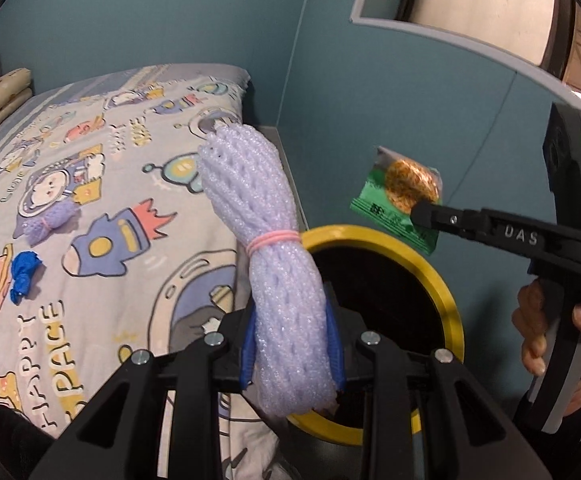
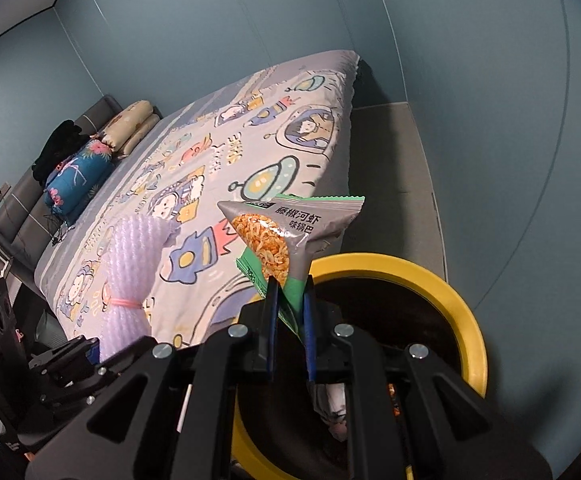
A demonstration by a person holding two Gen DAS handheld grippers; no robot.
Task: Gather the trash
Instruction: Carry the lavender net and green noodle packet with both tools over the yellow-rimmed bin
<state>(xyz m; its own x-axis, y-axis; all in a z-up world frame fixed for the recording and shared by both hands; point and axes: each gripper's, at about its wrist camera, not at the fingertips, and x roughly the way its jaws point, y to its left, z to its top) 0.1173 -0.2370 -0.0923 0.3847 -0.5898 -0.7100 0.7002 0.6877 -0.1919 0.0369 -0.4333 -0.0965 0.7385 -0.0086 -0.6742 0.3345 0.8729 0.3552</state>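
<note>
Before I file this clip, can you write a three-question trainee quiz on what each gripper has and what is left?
1. True or false: the left gripper is shut on the foam net.
2. What does the right gripper hold? A) a blue glove B) a snack packet C) a pillow
3. Fill in: both grippers are by the yellow-rimmed ____.

Key:
1. True; its blue pads press the net's lower half.
2. B; the snack packet is pinched by its corner.
3. bin. A small foam net and a blue scrap lie on the bed, uncollected.
</note>
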